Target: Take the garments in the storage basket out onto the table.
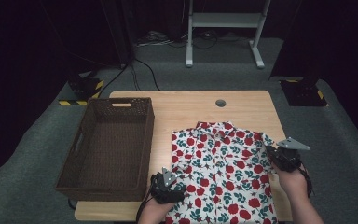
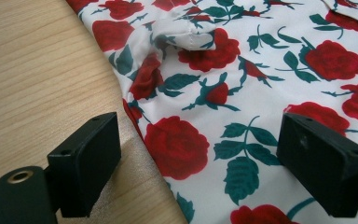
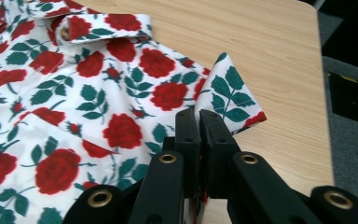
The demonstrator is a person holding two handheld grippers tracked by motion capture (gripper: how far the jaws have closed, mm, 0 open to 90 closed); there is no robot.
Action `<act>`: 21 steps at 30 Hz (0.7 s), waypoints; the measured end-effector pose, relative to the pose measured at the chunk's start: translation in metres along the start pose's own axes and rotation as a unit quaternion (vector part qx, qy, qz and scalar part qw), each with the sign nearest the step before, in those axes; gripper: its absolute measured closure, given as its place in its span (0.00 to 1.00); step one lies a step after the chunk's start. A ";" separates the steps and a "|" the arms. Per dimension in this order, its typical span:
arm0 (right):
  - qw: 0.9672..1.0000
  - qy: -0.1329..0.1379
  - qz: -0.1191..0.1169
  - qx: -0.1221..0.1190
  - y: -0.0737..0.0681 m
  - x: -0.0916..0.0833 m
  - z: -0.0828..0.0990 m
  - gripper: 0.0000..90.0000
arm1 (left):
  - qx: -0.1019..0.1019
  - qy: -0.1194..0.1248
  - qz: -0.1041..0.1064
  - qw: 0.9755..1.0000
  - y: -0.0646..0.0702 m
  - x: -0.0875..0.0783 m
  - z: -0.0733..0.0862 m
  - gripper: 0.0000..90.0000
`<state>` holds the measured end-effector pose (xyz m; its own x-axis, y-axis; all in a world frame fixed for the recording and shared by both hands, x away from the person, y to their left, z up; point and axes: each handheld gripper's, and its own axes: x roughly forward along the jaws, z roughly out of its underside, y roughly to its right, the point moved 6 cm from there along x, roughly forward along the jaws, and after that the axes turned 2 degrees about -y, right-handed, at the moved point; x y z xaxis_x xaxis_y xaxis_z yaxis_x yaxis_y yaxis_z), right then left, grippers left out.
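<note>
Lying spread across the near right part of the desk (image 1: pixel 186 109) is a white shirt (image 1: pixel 221 172) printed with red roses and green leaves, its collar pointing toward twelve o'clock and its hem running off the near edge. The right gripper (image 1: pixel 274 156), at about three o'clock of the shirt, is pinching the sleeve edge; in the right gripper view the right gripper (image 3: pixel 199 122) is showing its jaws clenched on a fold of the cloth, with a hemmed corner of the sleeve (image 3: pixel 233 95) standing up just beyond them, lifted off the wood. The left gripper (image 1: pixel 173 183) is sitting at roughly eight o'clock of the shirt, by its left edge. In the left gripper view the left gripper (image 2: pixel 200 154) is holding its jaws wide apart and released, one over bare wood and the other over the fabric, with the shirt's edge between them and nothing gripped. A brown wicker basket (image 1: pixel 121 105) is standing at nine o'clock, just beside the shirt but apart from it.
</note>
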<state>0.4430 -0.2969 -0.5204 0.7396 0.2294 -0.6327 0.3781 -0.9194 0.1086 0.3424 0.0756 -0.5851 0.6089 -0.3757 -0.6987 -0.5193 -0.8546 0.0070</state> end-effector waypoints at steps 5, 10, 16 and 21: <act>1.000 -0.012 -0.007 -0.012 -0.015 0.012 -0.001 0.96 | 0.000 0.000 -0.001 1.000 0.000 0.000 0.000 0.15; 0.999 -0.027 -0.013 -0.027 -0.028 0.027 -0.002 0.96 | -0.001 0.000 0.000 1.000 0.001 0.000 0.000 0.15; 0.998 -0.021 -0.034 -0.040 -0.044 0.032 -0.011 0.85 | -0.001 0.001 0.001 1.000 0.001 -0.001 0.001 0.15; 0.999 -0.005 -0.034 -0.040 -0.043 0.018 -0.015 0.85 | 0.000 0.001 0.001 1.000 0.001 0.000 0.000 0.15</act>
<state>0.4484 -0.2489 -0.5251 0.7051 0.2859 -0.6489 0.4708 -0.8731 0.1269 0.3413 0.0751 -0.5851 0.6093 -0.3773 -0.6974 -0.5200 -0.8541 0.0078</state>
